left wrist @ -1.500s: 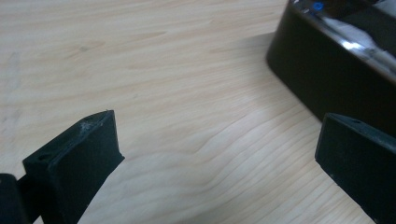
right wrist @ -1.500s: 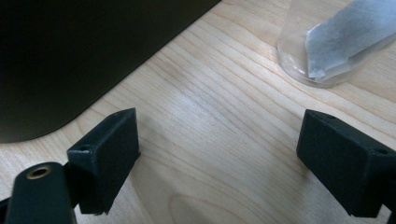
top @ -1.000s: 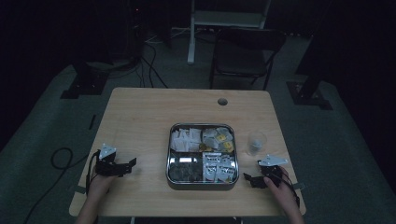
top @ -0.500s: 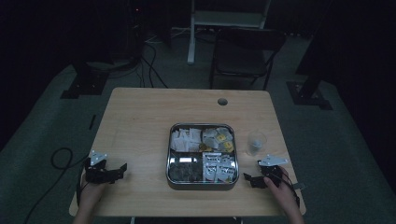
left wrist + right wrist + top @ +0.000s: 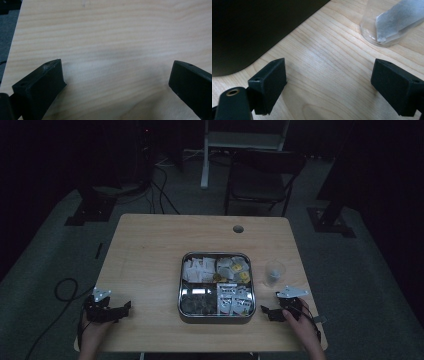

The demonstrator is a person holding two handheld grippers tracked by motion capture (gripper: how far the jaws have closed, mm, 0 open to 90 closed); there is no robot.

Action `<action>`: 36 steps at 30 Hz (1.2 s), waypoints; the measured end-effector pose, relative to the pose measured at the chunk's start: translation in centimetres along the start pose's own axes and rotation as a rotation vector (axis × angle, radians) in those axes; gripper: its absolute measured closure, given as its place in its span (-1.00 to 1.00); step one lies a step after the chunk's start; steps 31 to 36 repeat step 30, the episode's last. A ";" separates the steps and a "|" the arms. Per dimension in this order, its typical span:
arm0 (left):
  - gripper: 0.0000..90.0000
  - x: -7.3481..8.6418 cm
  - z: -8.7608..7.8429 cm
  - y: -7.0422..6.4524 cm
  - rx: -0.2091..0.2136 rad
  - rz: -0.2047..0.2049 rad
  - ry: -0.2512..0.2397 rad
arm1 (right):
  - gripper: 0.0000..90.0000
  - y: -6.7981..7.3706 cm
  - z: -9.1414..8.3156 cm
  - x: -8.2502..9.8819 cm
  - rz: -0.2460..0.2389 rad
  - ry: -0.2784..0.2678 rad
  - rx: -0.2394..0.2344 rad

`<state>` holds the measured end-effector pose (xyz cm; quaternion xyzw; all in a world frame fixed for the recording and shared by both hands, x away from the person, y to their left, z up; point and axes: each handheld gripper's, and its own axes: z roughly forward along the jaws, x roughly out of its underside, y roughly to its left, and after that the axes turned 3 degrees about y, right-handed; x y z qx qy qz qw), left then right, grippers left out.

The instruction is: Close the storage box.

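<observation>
Both grippers rest low at the near edge of the wooden table [image 5: 150, 250], well apart, with a four-compartment metal tray [image 5: 216, 314] of packets between them. The left gripper [image 5: 125, 307] sits at the near left corner, jaws spread wide over bare wood and holding nothing. The right gripper [image 5: 264, 310] lies just right of the tray, jaws likewise spread and empty. A clear plastic cup [image 5: 274, 273] holding a packet stands just beyond the right gripper, near the tray's right side.

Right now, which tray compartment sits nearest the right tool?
The front-right compartment of the tray, with the black-and-white packets. It faces the right tool; the other three lie farther back or left.
</observation>
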<state>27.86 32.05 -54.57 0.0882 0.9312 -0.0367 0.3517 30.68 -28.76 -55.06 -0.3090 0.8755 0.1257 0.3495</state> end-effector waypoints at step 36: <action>-0.99 0.5 -0.3 -0.2 -0.009 0.005 0.018 | -0.72 0.0 0.0 0.0 -0.001 0.000 0.001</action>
